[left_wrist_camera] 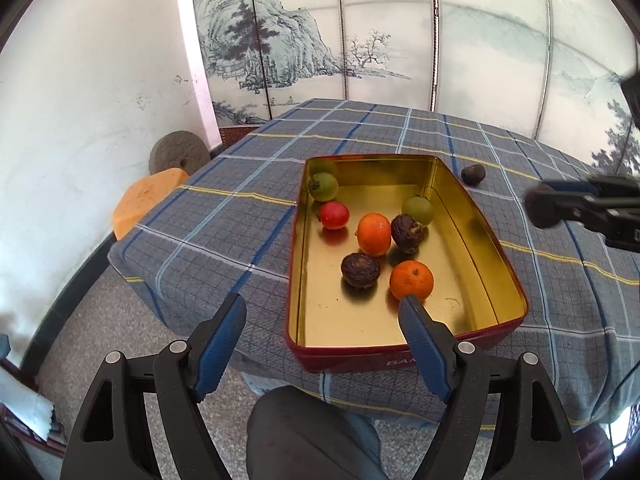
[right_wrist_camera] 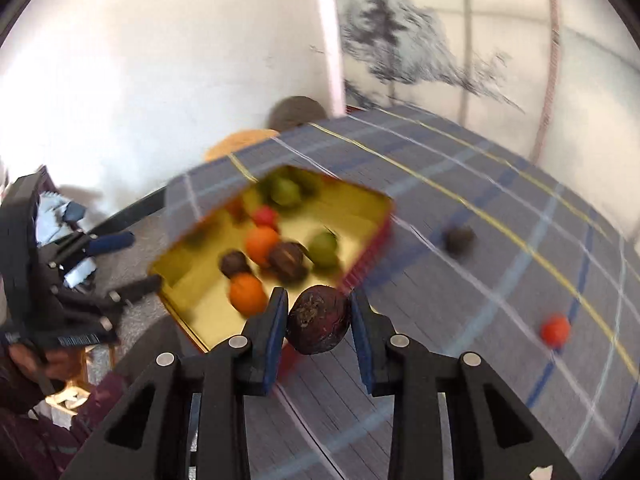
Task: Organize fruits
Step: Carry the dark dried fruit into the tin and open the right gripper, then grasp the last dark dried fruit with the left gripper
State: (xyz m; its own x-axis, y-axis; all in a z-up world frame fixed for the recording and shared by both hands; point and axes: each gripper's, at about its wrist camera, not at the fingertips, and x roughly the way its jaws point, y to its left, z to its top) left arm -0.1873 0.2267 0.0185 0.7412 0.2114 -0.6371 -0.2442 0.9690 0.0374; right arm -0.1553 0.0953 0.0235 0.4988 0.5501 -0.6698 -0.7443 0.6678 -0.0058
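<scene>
A red tin with a gold inside [left_wrist_camera: 472,216] [right_wrist_camera: 372,256] lies on the plaid tablecloth and holds several fruits: green ones, a red one [left_wrist_camera: 334,215], two oranges [left_wrist_camera: 411,279] and two dark wrinkled fruits [left_wrist_camera: 360,270]. My left gripper [left_wrist_camera: 322,308] is open and empty, hovering over the tin's near left edge. My right gripper [right_wrist_camera: 319,314] is shut on a dark wrinkled fruit [right_wrist_camera: 319,320], held above the table by the tin's right side. It appears at the right edge of the left wrist view [left_wrist_camera: 580,208]. Another dark fruit [left_wrist_camera: 473,174] [right_wrist_camera: 459,239] and a red-orange fruit [right_wrist_camera: 555,329] lie loose on the cloth.
The plaid-covered table [left_wrist_camera: 240,208] ends near me, with the floor and my knee [left_wrist_camera: 304,432] below. An orange stool [left_wrist_camera: 148,196] and a grey stone disc [left_wrist_camera: 178,152] stand left of the table. A painted folding screen [left_wrist_camera: 360,40] stands behind.
</scene>
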